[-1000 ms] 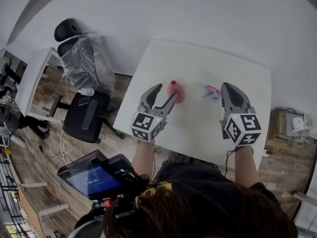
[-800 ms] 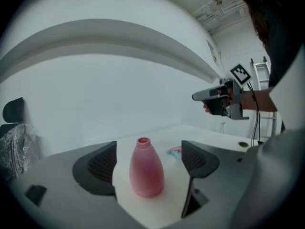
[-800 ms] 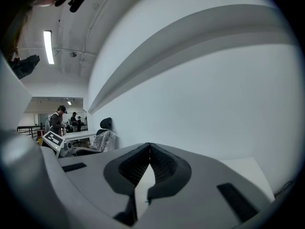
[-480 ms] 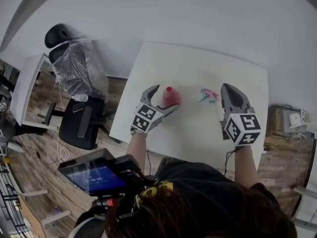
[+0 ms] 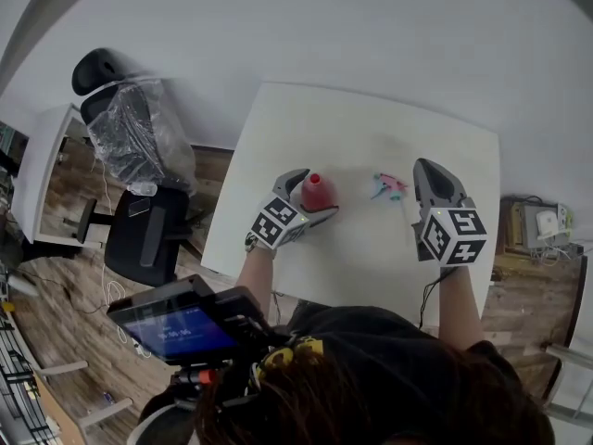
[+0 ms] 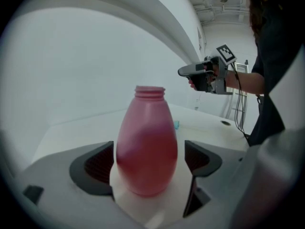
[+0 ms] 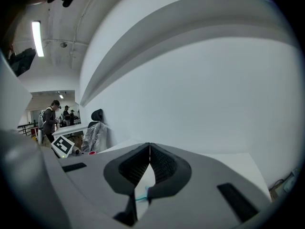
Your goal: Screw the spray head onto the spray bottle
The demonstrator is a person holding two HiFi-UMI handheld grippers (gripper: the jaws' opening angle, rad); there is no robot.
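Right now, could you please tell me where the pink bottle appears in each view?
Head view: pink bottle left of centre, between the left claw's open jaws.
Left gripper view: centre, upright between the jaws.
Right gripper view: small red speck at lower left, probably it.
Shared landmark: the white table.

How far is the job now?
Nothing is finished: the bottle has a bare neck and the spray head lies on the table. In hand: the left gripper, jaws just opened, straddles the bottle without clamping. Left: grip it, lift the head with the shut, empty right gripper, screw it on.
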